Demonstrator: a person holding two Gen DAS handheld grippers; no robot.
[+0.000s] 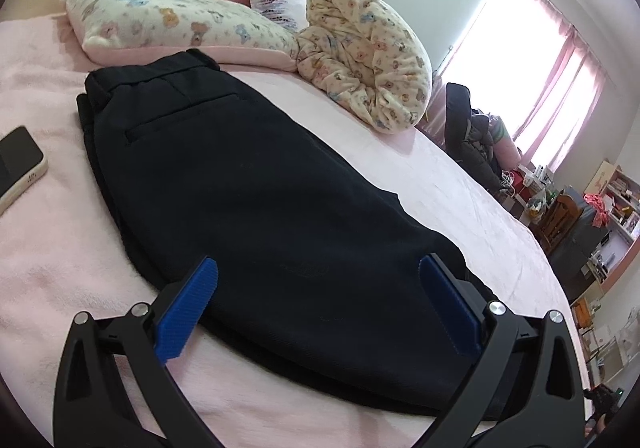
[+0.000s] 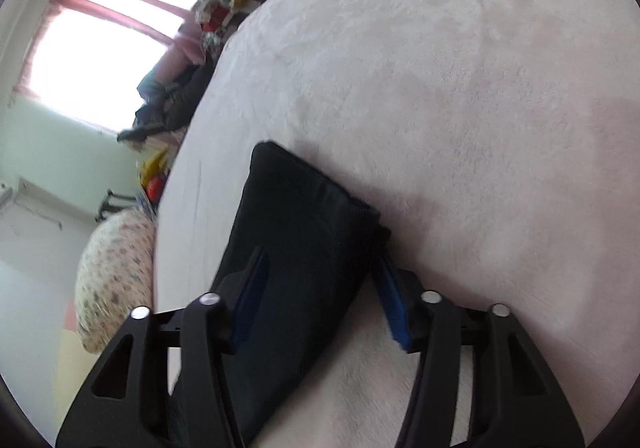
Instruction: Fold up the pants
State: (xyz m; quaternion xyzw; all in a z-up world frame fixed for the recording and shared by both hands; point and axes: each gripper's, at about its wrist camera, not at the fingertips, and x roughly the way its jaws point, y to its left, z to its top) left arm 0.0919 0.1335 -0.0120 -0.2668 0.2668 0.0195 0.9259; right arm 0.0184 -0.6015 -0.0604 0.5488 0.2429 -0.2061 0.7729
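Observation:
Black pants [image 1: 248, 175] lie flat on the pink bed [image 1: 52, 248], waistband toward the pillows, legs laid one on the other. My left gripper [image 1: 318, 268] is open, its blue pads standing on either side of the thigh section, just above the fabric. In the right wrist view, the leg-cuff end of the pants [image 2: 304, 232] lies between the open jaws of my right gripper [image 2: 320, 264]. The view is tilted and blurred; the pads [image 2: 394, 304] straddle the fabric without closing on it.
A phone [image 1: 18, 163] lies on the bed left of the pants. A bear-print pillow [image 1: 168, 19] and a rolled blanket [image 1: 360, 51] sit at the headboard. The bed's right edge drops off toward cluttered shelves [image 1: 592, 224] and a bright window.

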